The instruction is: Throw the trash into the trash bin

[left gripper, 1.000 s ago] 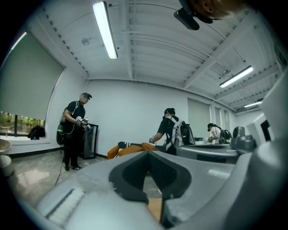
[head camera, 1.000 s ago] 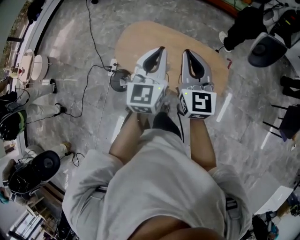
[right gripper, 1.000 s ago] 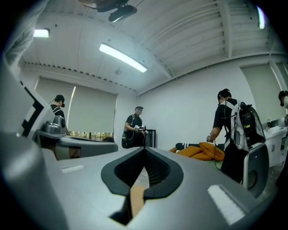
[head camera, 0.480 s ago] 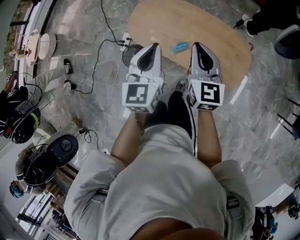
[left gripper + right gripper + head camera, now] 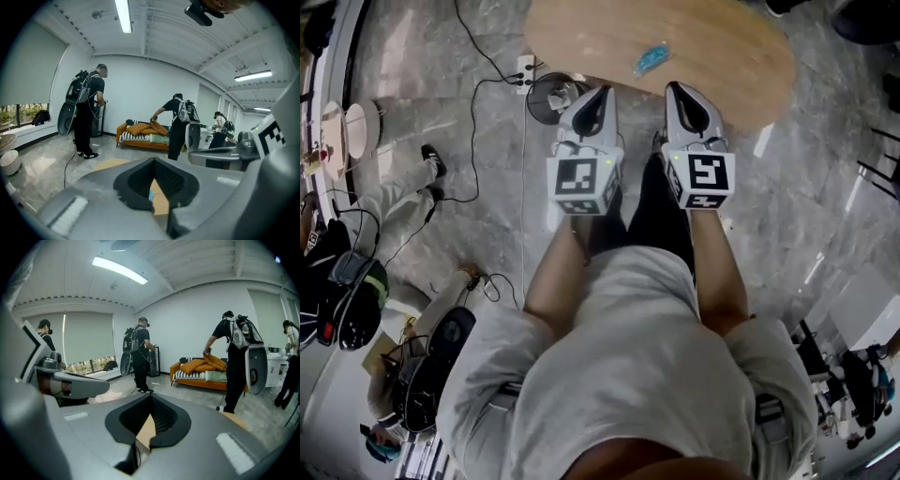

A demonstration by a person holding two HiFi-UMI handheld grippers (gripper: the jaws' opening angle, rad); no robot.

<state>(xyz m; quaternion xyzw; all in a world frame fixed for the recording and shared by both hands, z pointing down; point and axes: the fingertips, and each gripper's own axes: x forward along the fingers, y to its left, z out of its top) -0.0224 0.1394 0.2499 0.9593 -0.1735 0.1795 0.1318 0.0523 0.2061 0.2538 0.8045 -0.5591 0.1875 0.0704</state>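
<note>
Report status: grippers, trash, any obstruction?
Left gripper and right gripper both shut, empty. Blue crumpled wrapper lies untouched on the oval wooden table, ahead of both. Nothing between grippers and wrapper.

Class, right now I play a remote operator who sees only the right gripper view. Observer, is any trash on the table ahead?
Observer: Yes. The head view shows one small blue wrapper lying on the oval wooden table.
Operator: Is the left gripper free?
Observer: Yes. The left gripper has its jaws together with nothing between them, as its own view shows.
Operator: Anything on the floor nearby?
Observer: A white power strip lies on the floor just left of the table.
</note>
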